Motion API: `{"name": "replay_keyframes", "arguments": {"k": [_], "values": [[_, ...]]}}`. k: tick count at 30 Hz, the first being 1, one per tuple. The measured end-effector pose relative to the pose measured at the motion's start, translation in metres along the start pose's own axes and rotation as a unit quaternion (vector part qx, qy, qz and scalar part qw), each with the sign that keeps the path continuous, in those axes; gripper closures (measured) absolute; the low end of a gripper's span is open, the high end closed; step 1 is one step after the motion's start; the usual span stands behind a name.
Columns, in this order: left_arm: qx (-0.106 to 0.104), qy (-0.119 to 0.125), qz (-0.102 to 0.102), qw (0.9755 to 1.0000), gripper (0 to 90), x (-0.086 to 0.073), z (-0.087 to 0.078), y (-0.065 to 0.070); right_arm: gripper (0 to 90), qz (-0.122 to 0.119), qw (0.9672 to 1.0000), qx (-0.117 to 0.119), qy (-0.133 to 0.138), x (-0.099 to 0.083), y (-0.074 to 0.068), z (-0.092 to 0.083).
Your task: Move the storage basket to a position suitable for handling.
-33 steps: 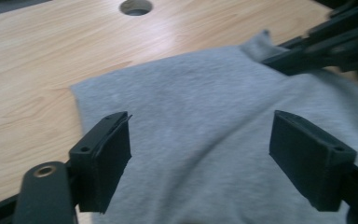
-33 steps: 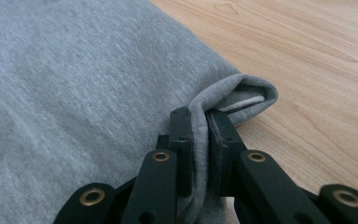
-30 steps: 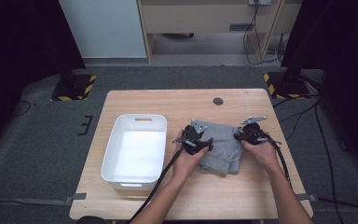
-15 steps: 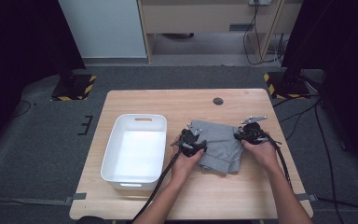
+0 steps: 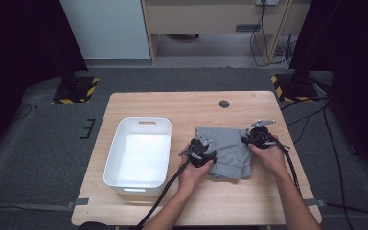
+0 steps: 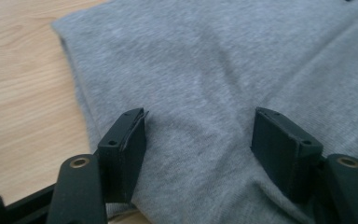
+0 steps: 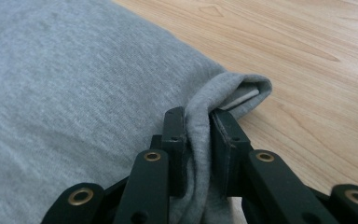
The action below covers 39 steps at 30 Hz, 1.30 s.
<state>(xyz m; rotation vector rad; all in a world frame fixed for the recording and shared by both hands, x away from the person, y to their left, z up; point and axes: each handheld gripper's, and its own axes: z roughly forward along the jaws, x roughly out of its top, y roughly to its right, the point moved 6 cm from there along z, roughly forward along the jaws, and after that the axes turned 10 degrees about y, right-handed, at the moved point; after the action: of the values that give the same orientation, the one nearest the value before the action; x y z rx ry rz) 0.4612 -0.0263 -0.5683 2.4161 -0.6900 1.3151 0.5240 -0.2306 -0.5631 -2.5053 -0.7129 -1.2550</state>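
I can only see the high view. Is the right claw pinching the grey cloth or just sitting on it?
Observer: Pinching. In the right gripper view the right claw squeezes a fold of the cloth between its jaws.
Operator: And the left one?
Observer: The left claw is open, jaws apart, flat cloth between them.
Operator: Does it touch the cloth?
Observer: Its tips look pressed onto the cloth, near its edge by the bare table.
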Motion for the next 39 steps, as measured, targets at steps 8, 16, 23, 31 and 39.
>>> {"name": "replay_keyframes", "arguments": {"k": [8, 16, 23, 31, 39], "values": [[0.004, 0.010, -0.028, 0.9995, 29.2, 0.001, -0.006, -0.011, 74.4, 0.013, 0.9999, 0.001, 0.010, -0.005, 0.004, -0.006], [0.024, 0.019, -0.038, 0.9988, 27.0, -0.003, -0.008, -0.023, 71.1, 0.014, 0.9998, -0.003, 0.011, -0.006, 0.005, -0.006], [0.030, 0.010, -0.037, 0.9988, 19.8, -0.009, -0.003, -0.026, 63.5, 0.020, 0.9997, -0.011, 0.011, -0.006, 0.007, -0.006], [0.026, 0.004, -0.038, 0.9989, 17.9, -0.009, -0.003, -0.027, 40.7, 0.037, 0.9989, -0.027, 0.009, -0.001, 0.013, -0.009], [0.013, 0.009, -0.030, 0.9994, 27.0, -0.009, -0.003, -0.020, 31.5, 0.069, 0.9972, -0.028, 0.006, -0.002, 0.018, -0.002]]}}
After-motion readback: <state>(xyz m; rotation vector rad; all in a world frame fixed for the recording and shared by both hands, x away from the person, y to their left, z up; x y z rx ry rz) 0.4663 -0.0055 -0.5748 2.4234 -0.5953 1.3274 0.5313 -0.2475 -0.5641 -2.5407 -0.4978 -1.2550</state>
